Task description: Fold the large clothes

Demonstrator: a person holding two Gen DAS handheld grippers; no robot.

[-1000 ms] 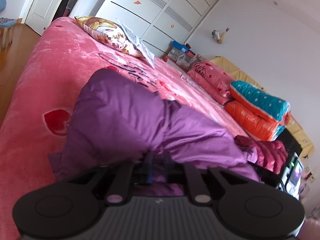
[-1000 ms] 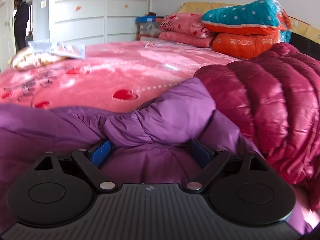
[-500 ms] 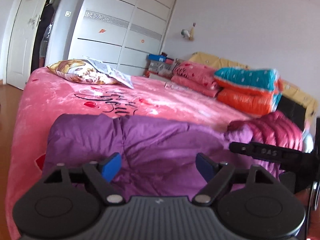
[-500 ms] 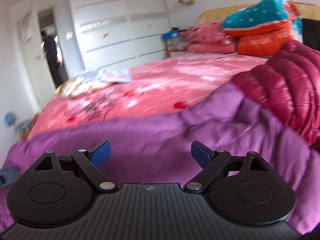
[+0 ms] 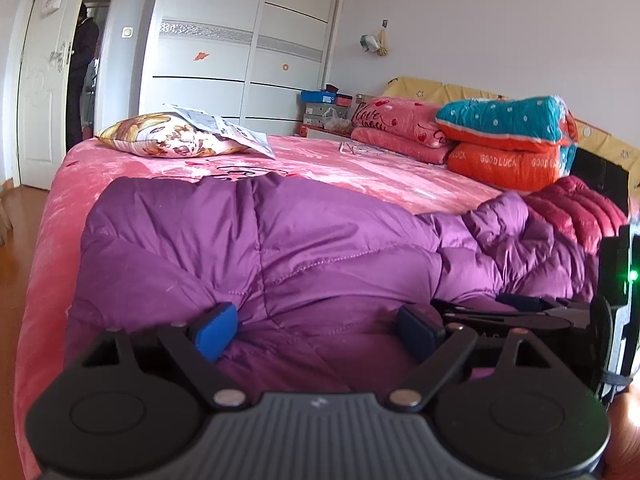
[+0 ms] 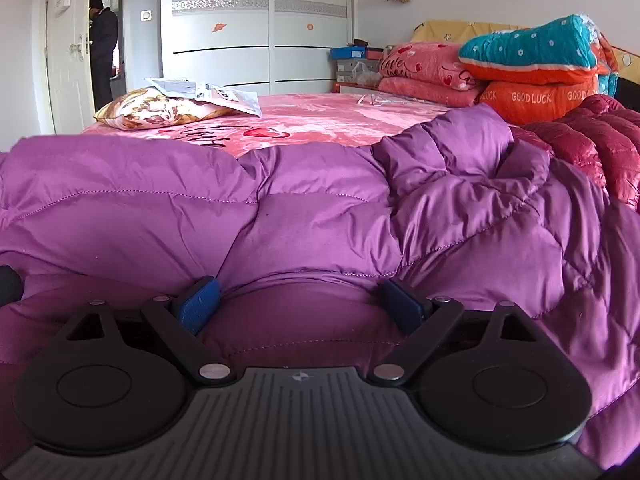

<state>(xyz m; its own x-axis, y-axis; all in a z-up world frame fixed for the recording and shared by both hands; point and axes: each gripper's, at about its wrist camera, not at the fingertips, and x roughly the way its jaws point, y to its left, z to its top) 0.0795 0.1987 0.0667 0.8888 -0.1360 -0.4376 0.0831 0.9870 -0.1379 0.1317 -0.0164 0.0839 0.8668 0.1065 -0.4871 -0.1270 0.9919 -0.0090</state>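
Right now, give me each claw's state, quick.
Left claw: opening, nothing gripped, purple jacket lies between its jaws.
Right claw: open, holding nothing.

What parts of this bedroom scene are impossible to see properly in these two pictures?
- Purple coat: its near edge is hidden behind the gripper body in both views.
- Red coat: cut off by the right edge, right view.
- Paper on the pillow: print too small to read.
- Person in the doorway: far off, partly behind the door.

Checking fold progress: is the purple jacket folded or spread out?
Partly folded: the purple jacket lies bunched across the bed, one part doubled over at its right; not neatly finished.
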